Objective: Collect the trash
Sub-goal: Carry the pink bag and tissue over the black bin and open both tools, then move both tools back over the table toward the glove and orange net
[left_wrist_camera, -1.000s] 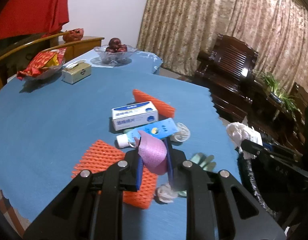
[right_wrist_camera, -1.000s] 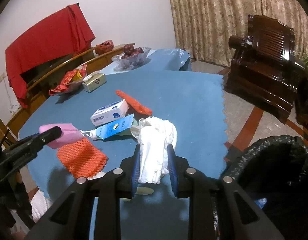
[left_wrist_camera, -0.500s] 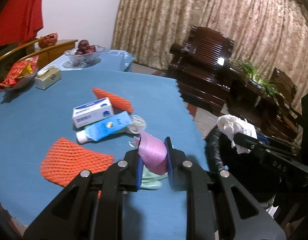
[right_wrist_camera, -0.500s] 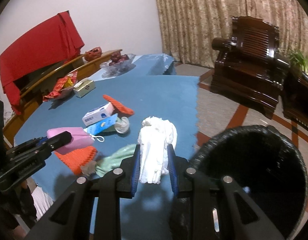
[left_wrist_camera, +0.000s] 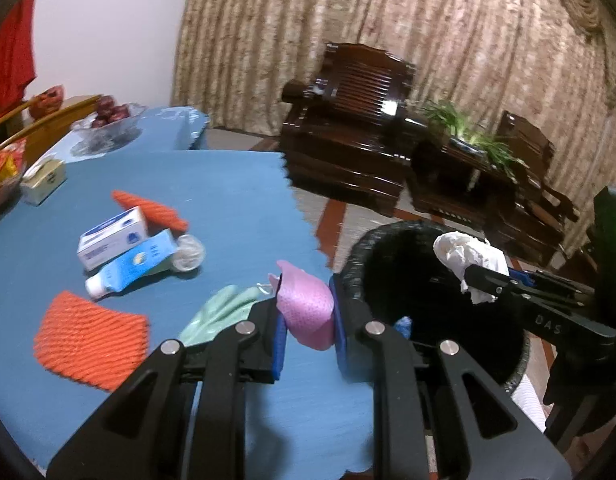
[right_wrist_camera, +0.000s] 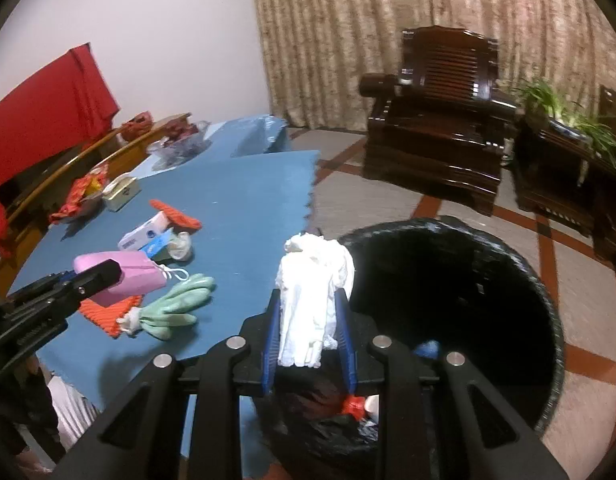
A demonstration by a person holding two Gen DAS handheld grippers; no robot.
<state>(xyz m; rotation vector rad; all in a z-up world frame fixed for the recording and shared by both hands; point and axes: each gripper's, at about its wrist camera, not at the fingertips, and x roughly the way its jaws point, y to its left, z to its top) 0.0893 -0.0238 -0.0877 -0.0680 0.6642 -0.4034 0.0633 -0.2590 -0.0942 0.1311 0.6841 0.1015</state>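
Observation:
My left gripper (left_wrist_camera: 306,316) is shut on a pink face mask (left_wrist_camera: 306,308) above the blue table's right edge, next to the black-lined trash bin (left_wrist_camera: 391,240). My right gripper (right_wrist_camera: 309,320) is shut on a wad of white tissue (right_wrist_camera: 311,300) and holds it over the near rim of the bin (right_wrist_camera: 547,280). The wad also shows in the left wrist view (left_wrist_camera: 467,256), above the bin. A green glove (right_wrist_camera: 176,308), two orange foam nets (left_wrist_camera: 88,344) (left_wrist_camera: 148,208), a blue tube (left_wrist_camera: 132,268) and a white box (left_wrist_camera: 112,236) lie on the table.
The bin holds some trash at the bottom (right_wrist_camera: 425,348). A tissue box (left_wrist_camera: 42,180), a snack bowl (right_wrist_camera: 80,196) and a glass fruit bowl (left_wrist_camera: 108,120) stand at the table's far side. Dark wooden armchairs (right_wrist_camera: 439,112) and a plant (right_wrist_camera: 555,108) stand behind the bin.
Both grippers have swung right, from over the table toward the bin. The tissue wad is now above the bin's rim, and the mask is at the table edge beside it.

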